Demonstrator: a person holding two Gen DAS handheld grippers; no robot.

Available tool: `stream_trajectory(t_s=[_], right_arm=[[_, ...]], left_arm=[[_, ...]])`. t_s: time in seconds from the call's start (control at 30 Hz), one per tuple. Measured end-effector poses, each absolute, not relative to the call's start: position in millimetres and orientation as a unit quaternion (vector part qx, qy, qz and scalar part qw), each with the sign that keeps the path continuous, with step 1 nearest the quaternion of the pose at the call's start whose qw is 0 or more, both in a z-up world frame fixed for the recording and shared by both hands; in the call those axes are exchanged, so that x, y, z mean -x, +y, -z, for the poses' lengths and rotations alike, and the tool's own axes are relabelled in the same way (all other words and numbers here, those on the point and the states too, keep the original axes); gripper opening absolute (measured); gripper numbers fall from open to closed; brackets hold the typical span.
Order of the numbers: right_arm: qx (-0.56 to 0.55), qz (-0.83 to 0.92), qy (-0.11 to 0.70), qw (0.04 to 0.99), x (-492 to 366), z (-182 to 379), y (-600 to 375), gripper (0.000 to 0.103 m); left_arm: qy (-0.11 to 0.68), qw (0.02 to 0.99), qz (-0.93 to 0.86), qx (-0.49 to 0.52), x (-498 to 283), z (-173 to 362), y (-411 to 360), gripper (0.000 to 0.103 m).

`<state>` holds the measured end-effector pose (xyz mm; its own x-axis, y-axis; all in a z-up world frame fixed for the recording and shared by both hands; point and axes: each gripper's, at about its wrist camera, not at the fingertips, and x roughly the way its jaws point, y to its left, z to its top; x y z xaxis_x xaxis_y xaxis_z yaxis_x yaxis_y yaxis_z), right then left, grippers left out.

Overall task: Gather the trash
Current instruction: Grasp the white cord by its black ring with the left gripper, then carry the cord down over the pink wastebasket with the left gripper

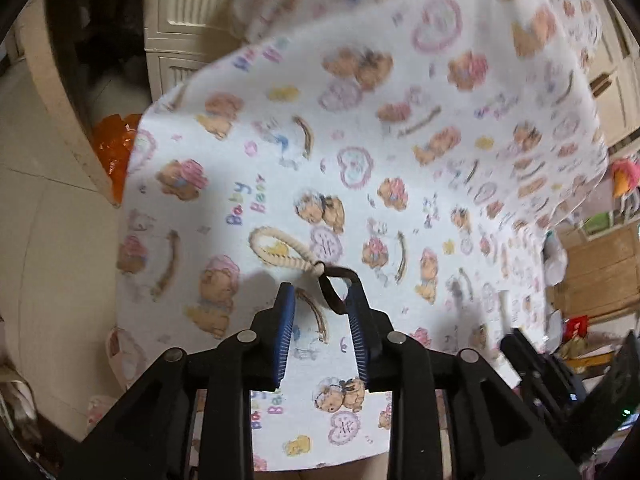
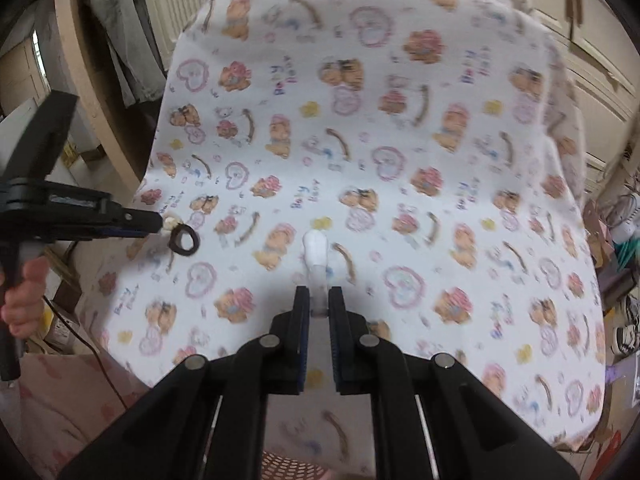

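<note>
Right wrist view, right gripper (image 2: 319, 300) angled down, clamping white tube (image 2: 316, 254), left gripper (image 1: 320, 300) parted

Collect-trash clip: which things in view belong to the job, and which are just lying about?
Job:
- white plastic piece, clamped in the right gripper
- rope-and-strap loop, at the left gripper, jaws apart

Lying about:
- orange bag
- bear-print tablecloth
- cream cabinet
</note>
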<state>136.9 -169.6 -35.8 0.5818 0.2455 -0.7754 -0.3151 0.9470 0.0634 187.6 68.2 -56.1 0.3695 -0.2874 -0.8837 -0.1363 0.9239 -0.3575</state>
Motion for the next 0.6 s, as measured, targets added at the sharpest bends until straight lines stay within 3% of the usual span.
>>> stream_trajectory(t_s=[0.3, 0.37, 0.6], right_arm=[[0.023, -0.172, 0.434, 0.884, -138.8, 42.0, -173.3, 0.008], [0.022, -0.176, 0.432, 0.884, -140.8, 43.1, -167.3, 0.008], [0.021, -0.182, 0.429, 0.884, -139.6, 43.7, -160.9, 0.008]], left_arm=[[0.568, 0.814, 0.022, 0.120, -198.5, 68.6, 32.3, 0.027], [0.567, 0.818, 0.022, 0.093, -198.9, 68.2, 23.6, 0.004], [0.549, 0.831, 0.038, 0.085, -191.3, 56.0, 17.3, 0.003]])
